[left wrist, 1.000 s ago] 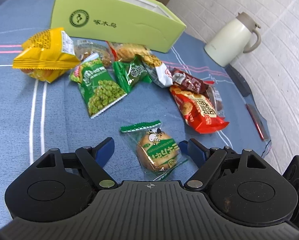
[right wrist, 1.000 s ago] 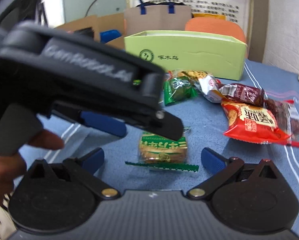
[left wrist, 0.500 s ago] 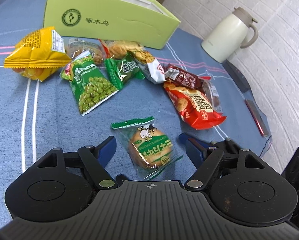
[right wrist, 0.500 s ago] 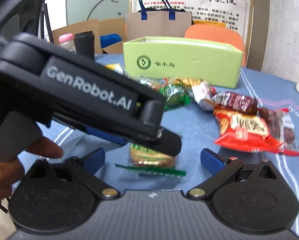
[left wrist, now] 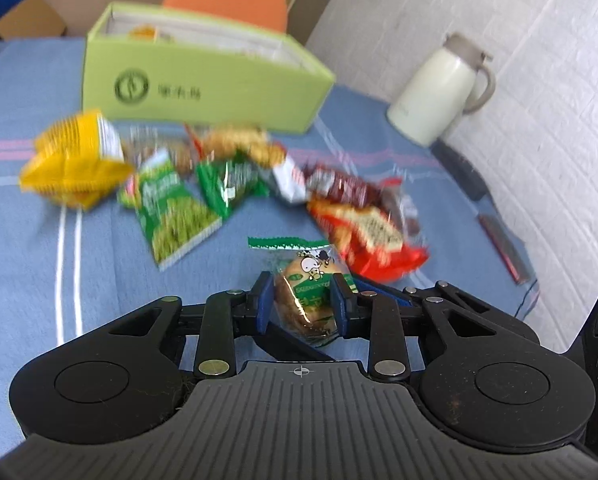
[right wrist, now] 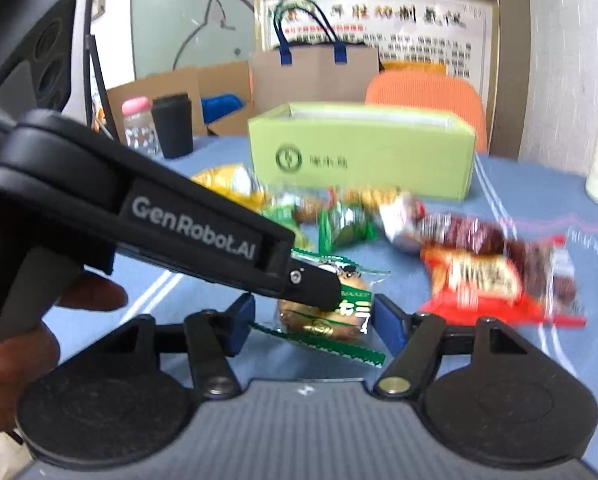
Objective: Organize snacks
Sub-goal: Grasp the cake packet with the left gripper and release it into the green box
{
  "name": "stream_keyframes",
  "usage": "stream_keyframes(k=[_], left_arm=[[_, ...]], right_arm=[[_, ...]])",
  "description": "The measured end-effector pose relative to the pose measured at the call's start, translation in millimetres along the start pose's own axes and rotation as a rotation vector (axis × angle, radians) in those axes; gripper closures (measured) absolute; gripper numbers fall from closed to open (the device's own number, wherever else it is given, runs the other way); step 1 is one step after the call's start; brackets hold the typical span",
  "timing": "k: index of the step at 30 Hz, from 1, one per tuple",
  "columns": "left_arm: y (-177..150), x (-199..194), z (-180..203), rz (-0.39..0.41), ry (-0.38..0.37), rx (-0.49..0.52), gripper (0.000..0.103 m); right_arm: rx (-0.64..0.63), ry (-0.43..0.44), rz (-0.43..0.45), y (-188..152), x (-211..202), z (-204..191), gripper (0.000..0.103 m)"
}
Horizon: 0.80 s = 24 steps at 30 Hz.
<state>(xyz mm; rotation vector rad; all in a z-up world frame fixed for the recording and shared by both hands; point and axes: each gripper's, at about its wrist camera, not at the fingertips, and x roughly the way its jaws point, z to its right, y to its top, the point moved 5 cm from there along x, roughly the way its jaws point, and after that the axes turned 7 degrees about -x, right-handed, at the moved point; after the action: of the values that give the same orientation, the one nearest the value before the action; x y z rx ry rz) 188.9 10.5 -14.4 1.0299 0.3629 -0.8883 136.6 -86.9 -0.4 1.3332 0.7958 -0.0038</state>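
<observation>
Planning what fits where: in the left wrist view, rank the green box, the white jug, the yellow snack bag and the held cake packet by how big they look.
1. green box, clearly the largest.
2. white jug and yellow snack bag: they look alike in the blur, so unranked.
3. cake packet, smallest on screen even though it is nearest the camera.

"GenRobot.AI" stands in pale letters on the black body of the left gripper [right wrist: 313, 286] at nine o'clock in the right wrist view (print on the green box [right wrist: 363, 160] and wall poster [right wrist: 379, 28] blurs beyond reading)
</observation>
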Motion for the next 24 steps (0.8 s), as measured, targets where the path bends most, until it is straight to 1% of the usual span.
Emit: stream_keyframes(k=[3, 6, 9, 13, 16, 19, 21, 24], left_arm=[[26.6, -5.6, 5.1, 0.05, 0.013, 0.018, 0.092], [66.0, -7.2, 10.4, 0.116, 0.027, 0.044, 0.09], [109.3, -2.0, 12.4, 0.179, 0.045, 0.06, 0.09], [164.8, 16.1, 9.0, 0.238, 0.085, 0.067, 0.089], [201.2, 36.0, 0.2, 0.251, 0.119, 0.062, 0.089], [227.5, 63.3, -12.9, 0.241, 0.145, 0.04, 0.089], [237.1, 81.6, -24.7, 0.218, 0.158, 0.013, 0.089], [242.8, 105.0, -39.8, 0.186, 0.162, -0.006, 0.089]], right_arm=[[-0.039, -0.005, 0.04, 27.2, 8.3, 3.1, 0.029], [-0.074, -0.007, 0.09, 63.3, 26.5, 16.5, 0.029], [-0.087, -0.001, 0.128, 99.4, 52.6, 37.5, 0.029], [-0.128, -0.005, 0.151, 143.4, 96.5, 62.6, 0.029], [-0.131, 0.021, 0.145, 166.3, 132.5, 81.0, 0.029], [-0.125, 0.033, 0.12, 176.7, 163.4, 92.9, 0.03], [-0.118, 0.044, 0.09, 177.3, 187.8, 99.5, 0.03], [-0.113, 0.058, 0.051, 173.7, 211.4, 106.0, 0.029]])
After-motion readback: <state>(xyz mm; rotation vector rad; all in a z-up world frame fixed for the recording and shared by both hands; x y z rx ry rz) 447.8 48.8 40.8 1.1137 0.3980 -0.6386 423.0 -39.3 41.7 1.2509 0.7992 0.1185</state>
